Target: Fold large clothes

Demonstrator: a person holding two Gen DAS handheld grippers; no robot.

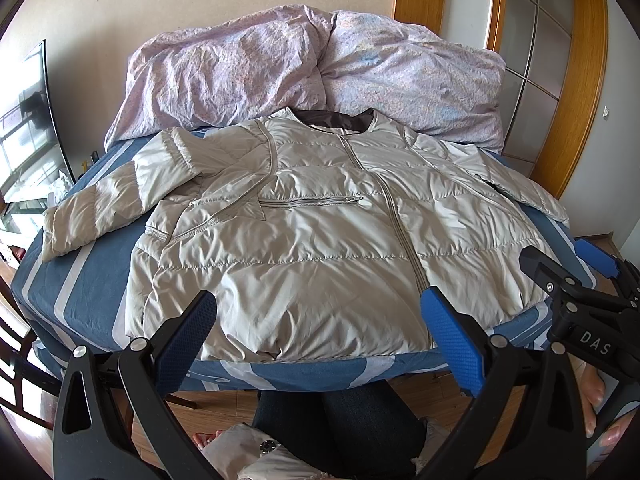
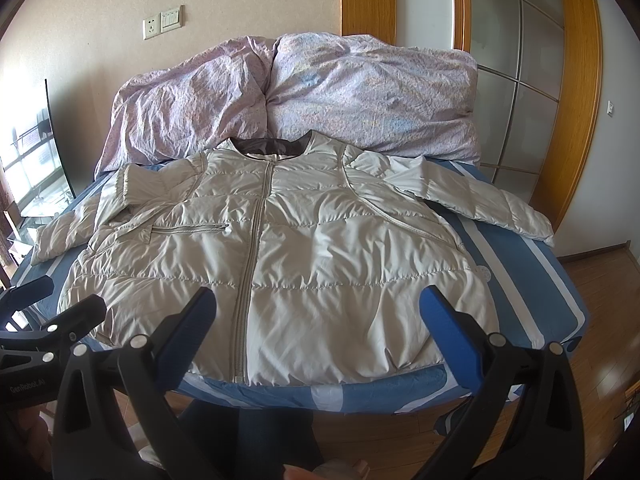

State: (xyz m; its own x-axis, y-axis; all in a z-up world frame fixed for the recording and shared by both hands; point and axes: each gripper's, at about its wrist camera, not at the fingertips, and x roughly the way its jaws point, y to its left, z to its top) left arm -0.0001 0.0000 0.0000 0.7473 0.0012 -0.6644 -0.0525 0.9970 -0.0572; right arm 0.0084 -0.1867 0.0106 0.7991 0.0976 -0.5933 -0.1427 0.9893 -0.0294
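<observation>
You have the silver quilted jacket (image 1: 304, 232) spread face up on the blue striped sheet (image 1: 80, 280), zipped, its collar just short of the rumpled lilac duvet (image 1: 304, 68) and its hem at the near edge of the bed. Nothing is folded yet, so I would call this the very start. Your left gripper (image 1: 320, 332) hangs over the hem with its fingers spread wide and holds nothing; your right gripper (image 2: 320, 328) does the same beside it. One sleeve (image 1: 120, 196) is bent out from the jacket on the window side, the other sleeve (image 2: 488, 200) reaches out on the door side. Next you probably want a sleeve — close on a cuff and carry it across the chest. The fabric looks slippery and puffy, so pinch deep.
</observation>
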